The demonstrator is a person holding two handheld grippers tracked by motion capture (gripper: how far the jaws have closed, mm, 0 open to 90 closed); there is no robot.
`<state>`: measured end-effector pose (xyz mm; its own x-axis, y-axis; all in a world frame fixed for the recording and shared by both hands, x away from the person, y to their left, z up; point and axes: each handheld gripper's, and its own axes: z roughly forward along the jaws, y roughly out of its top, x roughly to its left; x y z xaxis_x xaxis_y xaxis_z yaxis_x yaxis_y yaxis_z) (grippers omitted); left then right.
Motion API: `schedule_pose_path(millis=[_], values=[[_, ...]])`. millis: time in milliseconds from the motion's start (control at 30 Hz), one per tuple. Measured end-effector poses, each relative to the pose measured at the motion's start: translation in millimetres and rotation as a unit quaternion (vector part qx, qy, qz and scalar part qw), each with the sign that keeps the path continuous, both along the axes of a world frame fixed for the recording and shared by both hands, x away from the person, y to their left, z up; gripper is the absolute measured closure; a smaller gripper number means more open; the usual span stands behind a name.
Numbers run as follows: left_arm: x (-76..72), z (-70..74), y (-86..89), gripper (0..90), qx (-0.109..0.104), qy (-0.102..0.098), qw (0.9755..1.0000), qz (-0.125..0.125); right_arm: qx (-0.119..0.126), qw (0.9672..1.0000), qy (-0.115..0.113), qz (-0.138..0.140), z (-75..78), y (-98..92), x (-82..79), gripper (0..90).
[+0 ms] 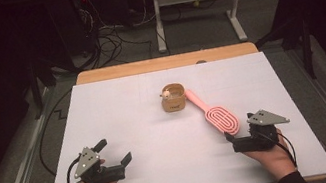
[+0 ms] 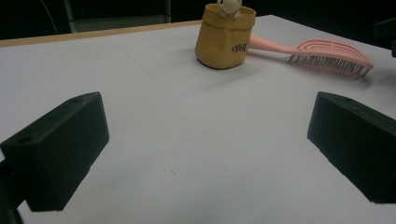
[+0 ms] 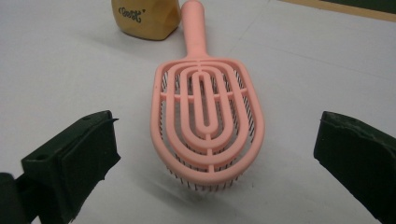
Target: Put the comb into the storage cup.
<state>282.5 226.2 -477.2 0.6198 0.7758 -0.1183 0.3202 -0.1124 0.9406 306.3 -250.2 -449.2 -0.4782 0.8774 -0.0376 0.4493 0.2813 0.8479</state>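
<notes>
A pink hairbrush (image 1: 214,111) lies bristles down on the white board, its handle pointing at a small yellow pouch (image 1: 173,98) with a pale little figure (image 1: 165,92) at its rim. My right gripper (image 1: 239,127) is open just short of the brush head. In the right gripper view the jaws stand wide on either side of the hairbrush (image 3: 208,116), not touching it, with the pouch (image 3: 145,17) beyond. My left gripper (image 1: 115,149) rests open at the front left. The left gripper view shows the pouch (image 2: 225,39) and hairbrush (image 2: 327,52) far ahead, with nothing between the jaws.
The white board (image 1: 118,109) covers a wooden table whose far edge (image 1: 166,63) shows behind it. Beyond the table are a white desk frame (image 1: 197,9) and loose cables (image 1: 111,42) on the floor. A black cable (image 1: 45,137) trails off the table's left side.
</notes>
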Motion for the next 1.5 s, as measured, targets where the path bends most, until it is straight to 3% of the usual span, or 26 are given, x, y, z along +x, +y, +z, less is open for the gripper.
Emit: schedule_pose_path(millis=[200,900,1167,1500], values=[[0.0,-0.3,0.8,0.0,-0.002,0.0,1.0,0.002,0.005,1.0,0.002,0.0,2.6,3.2,11.4,0.1],[0.7,-0.8,1.4,0.0,-0.003,0.0,1.0,0.001,-0.03,0.9987,0.039,0.015,0.1,23.7,47.8,0.2],[0.8,-0.9,1.3,0.0,-0.002,-0.001,1.0,0.001,-0.039,0.9969,0.064,0.024,-4.3,29.6,55.4,2.2],[0.7,-0.9,1.2,0.0,-0.003,-0.002,1.0,0.001,-0.051,0.9954,0.075,0.03,-7.8,32.7,58.9,8.4]])
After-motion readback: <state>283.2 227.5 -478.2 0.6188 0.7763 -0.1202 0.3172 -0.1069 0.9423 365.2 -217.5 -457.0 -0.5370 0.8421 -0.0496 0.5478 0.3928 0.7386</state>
